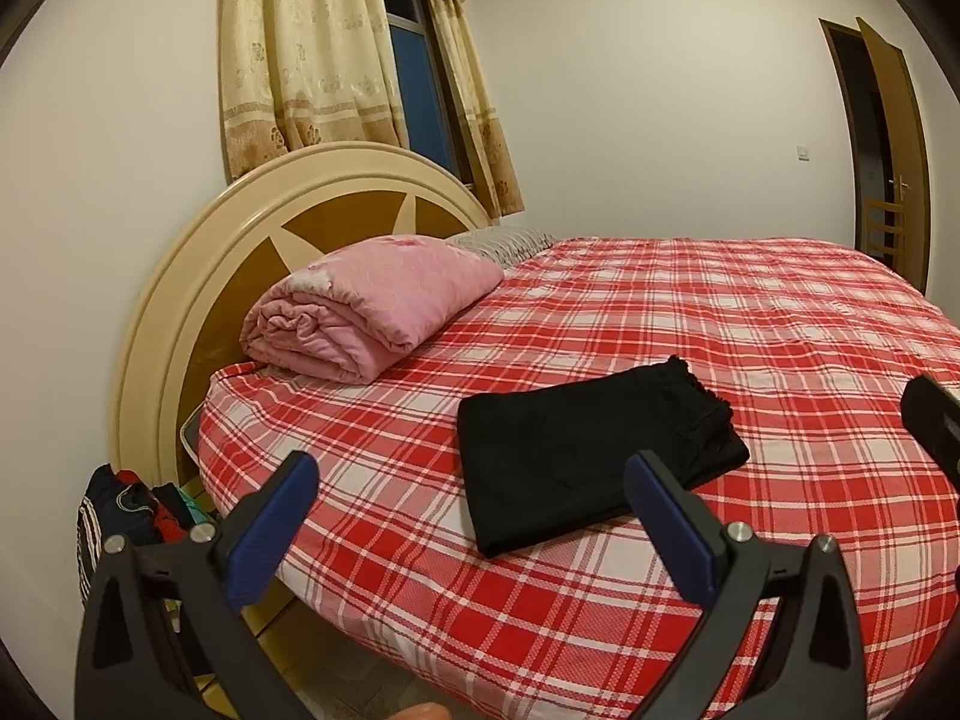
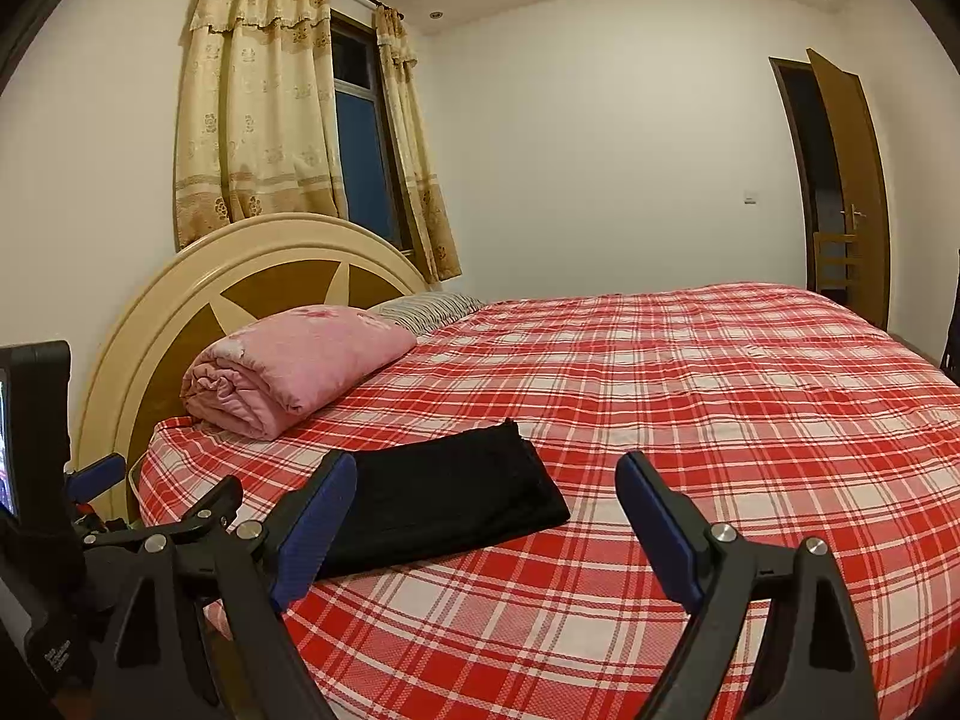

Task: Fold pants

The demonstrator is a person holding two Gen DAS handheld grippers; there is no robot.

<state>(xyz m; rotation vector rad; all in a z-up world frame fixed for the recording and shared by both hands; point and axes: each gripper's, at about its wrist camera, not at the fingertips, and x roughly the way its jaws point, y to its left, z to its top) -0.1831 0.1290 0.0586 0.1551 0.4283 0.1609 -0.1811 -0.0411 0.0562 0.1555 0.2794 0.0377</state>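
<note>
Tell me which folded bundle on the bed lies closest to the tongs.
The black pants, folded flat near the bed's front edge. The pink quilt sits farther back, rolled thick against the headboard.

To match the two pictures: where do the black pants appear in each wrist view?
Left wrist: folded black pants lie right of centre, partly behind the right fingertip.
Right wrist: black pants lie left of centre, behind the left fingertip.
Shared landmark: pink quilt by the headboard.

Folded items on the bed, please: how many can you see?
2. The black pants lie folded near the bed's front edge; the pink quilt sits folded by the headboard. A striped pillow behind it may hide more.
</note>
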